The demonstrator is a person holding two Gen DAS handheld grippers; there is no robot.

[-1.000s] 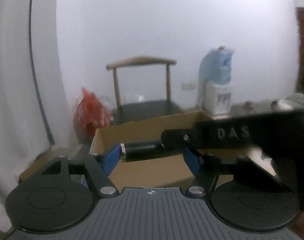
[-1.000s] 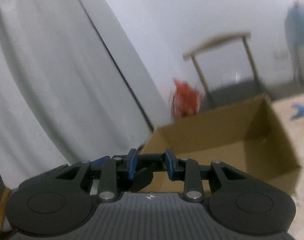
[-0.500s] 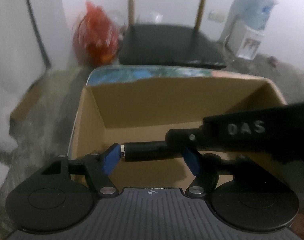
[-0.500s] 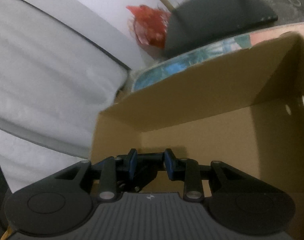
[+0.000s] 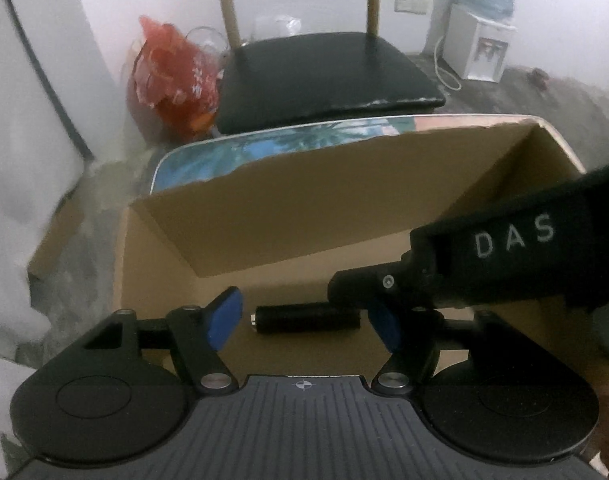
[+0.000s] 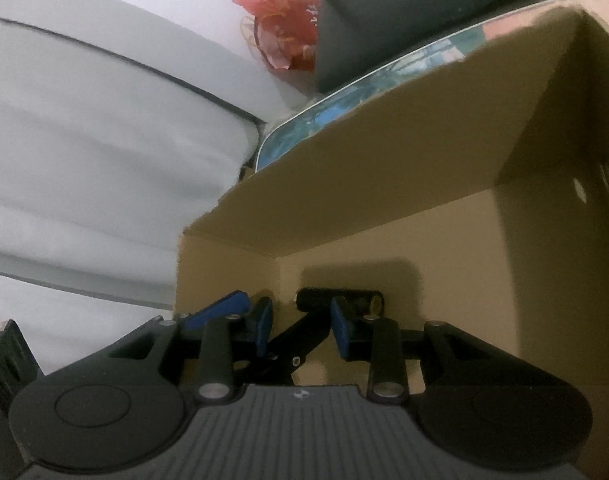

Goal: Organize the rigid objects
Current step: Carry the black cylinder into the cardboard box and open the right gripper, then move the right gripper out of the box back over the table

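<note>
A black cylinder (image 5: 306,319) with a silver end lies on the floor of an open cardboard box (image 5: 304,216). My left gripper (image 5: 304,320) hangs over the box with its blue pads wide apart on either side of the cylinder, not touching it. The right gripper's black body marked DAS (image 5: 516,264) crosses the left wrist view from the right. In the right wrist view the cylinder (image 6: 338,298) lies just beyond my right gripper (image 6: 300,330), whose pads are apart with nothing gripped between them. The box wall (image 6: 384,152) rises behind.
A black-seated wooden chair (image 5: 328,80) stands behind the box, with a red plastic bag (image 5: 172,80) to its left and a water dispenser (image 5: 480,36) at the far right. A printed board (image 5: 288,148) lies behind the box's far wall. White curtain hangs at left.
Both grippers moved down over the box. My left gripper opened and the black cylinder dropped from its pads onto the box floor. My right gripper's pads widened.
</note>
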